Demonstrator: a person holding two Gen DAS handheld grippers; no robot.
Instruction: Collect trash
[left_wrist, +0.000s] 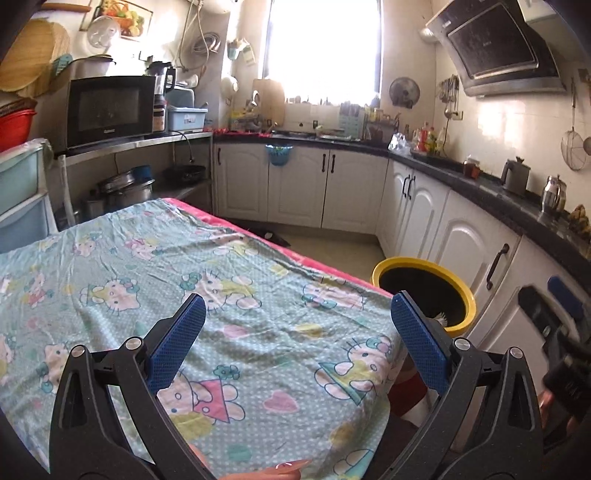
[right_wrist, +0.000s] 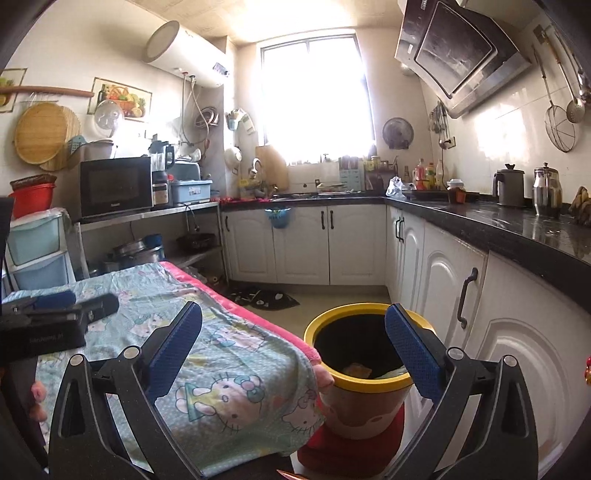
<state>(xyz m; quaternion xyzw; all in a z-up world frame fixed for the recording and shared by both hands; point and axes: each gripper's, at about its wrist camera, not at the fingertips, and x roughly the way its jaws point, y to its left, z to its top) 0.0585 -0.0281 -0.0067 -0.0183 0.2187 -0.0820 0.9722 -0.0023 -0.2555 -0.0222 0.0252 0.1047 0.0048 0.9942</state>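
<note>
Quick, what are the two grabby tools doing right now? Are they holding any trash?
Left tool: open, holding nothing, above the cartoon-cat cloth-covered table.
Right tool: open, holding nothing, by the yellow-rimmed round trash bin.

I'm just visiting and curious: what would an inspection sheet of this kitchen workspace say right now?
Surface: table under a cartoon-cat cloth; no loose items seen on it.
Job's things: yellow-rimmed bin on the floor beside the table, scraps inside.
Clutter: nothing seen on the cloth.
Grippers: left tool open, empty, above the cloth; right tool open, empty, toward the bin.
Cables: a cord hangs below the microwave shelf.
Surroundings: white cabinets, dark counter with kettles and bottles, bright window.
</note>
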